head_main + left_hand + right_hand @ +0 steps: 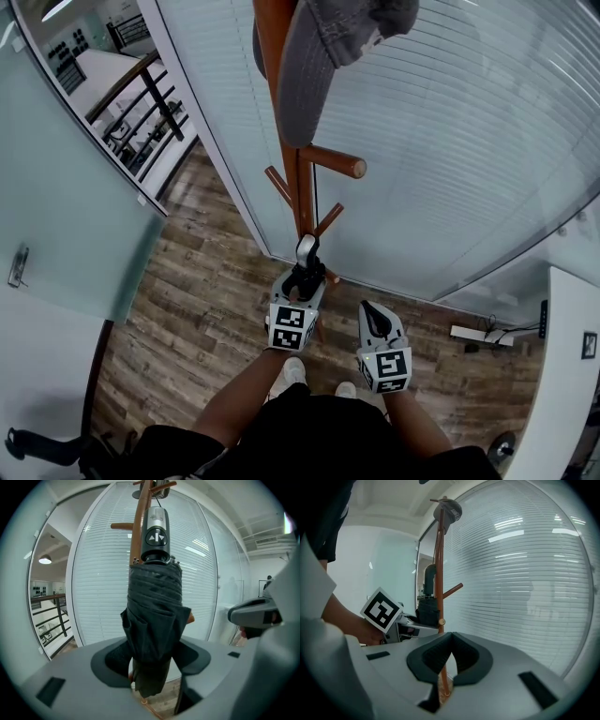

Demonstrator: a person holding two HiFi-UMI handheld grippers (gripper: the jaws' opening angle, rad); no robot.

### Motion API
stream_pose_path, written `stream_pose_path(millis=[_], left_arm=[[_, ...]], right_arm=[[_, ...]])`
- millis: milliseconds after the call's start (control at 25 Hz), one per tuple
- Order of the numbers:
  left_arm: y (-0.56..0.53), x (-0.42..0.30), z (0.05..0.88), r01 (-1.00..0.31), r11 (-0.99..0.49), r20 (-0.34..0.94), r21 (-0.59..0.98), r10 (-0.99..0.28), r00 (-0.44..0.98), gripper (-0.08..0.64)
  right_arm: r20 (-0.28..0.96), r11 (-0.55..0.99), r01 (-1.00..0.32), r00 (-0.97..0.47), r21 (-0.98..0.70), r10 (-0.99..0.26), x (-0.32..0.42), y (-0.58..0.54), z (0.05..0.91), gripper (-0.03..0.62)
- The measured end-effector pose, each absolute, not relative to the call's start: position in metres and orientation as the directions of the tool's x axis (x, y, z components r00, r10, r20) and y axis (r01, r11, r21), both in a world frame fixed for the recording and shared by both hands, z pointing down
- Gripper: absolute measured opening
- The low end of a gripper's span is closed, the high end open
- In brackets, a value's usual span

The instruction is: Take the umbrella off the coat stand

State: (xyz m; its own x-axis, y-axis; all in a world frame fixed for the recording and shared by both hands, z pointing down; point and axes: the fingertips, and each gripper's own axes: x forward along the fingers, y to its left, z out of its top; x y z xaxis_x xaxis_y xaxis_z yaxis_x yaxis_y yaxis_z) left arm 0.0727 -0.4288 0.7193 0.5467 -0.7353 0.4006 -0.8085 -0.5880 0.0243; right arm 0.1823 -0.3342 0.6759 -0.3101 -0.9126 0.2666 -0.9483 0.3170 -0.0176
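Note:
A folded dark umbrella [154,606] with a silver-grey handle [156,534] hangs against the brown wooden coat stand [302,187]. My left gripper [154,663] reaches up to it, and both pads lie against the fabric of the folded canopy, one on each side. From the head view the left gripper [305,278] is at the stand's lower pegs, with the handle [307,248] just above it. My right gripper [375,319] hangs to the right of the stand, shut and holding nothing; its pads [440,651] meet. The umbrella [427,606] shows beside the pole [439,564].
A grey cap [319,56] hangs on an upper peg of the stand. A glass wall with white blinds [450,141] stands right behind it. A frosted glass door [75,216] is at the left, a white desk [572,375] at the right, and a power strip [480,335] lies on the wood floor.

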Motion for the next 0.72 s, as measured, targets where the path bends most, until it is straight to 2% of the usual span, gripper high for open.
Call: stream_pose_path(millis=[320, 720], left_arm=[[-0.41, 0.063, 0.682, -0.813, -0.582, 0.358, -0.011, -0.761, 0.54, 0.258], [-0.403, 0.065, 0.615, -0.819, -0.571, 0.252, -0.057, -0.802, 0.542, 0.256]], right_arm=[[0.187, 0.346, -0.936, -0.352, -0.061, -0.917, 0.181, -0.344, 0.654, 0.006], [0.158, 0.379, -0.921, -0.389, -0.092, -0.908, 0.179, -0.343, 0.644, 0.006]])
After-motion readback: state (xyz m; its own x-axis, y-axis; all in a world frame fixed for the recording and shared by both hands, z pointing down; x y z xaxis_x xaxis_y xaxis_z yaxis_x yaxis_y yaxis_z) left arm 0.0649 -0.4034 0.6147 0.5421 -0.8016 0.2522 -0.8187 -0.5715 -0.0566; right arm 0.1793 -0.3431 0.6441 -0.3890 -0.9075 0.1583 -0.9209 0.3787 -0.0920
